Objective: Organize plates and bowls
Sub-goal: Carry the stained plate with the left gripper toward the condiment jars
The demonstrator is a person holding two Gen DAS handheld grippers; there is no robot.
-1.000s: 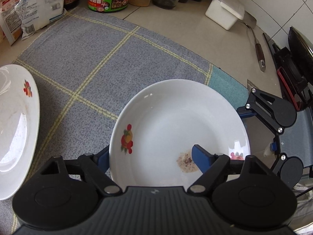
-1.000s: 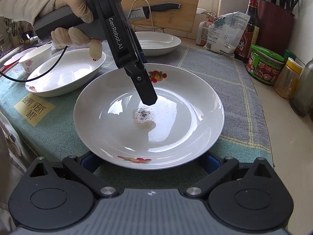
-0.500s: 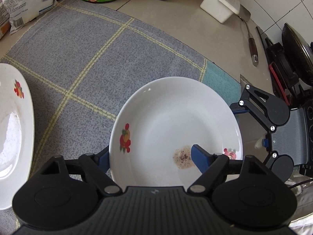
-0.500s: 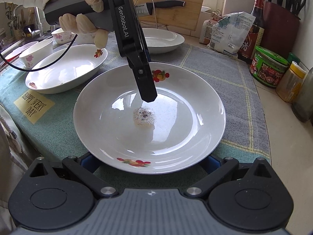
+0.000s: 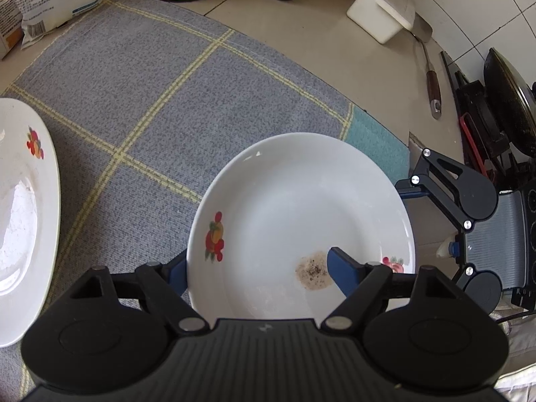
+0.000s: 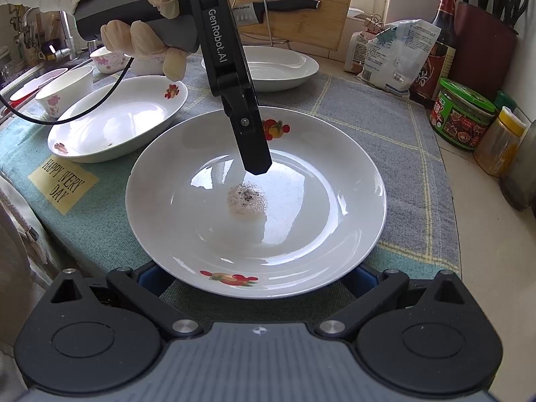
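The left gripper fingers pinch the plate rim; the right gripper fingers stay spread beside it.

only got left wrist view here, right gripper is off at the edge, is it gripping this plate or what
Observer: No. The right gripper has its fingers spread wide, low at the stained plate rim, not closed on it.
Operator: anything behind me to stack it on
Observer: An oval dish with a fruit motif sits on the cloth beside the plate.
Operator: bowls?
Observer: Two small floral bowls stand just beyond that dish.
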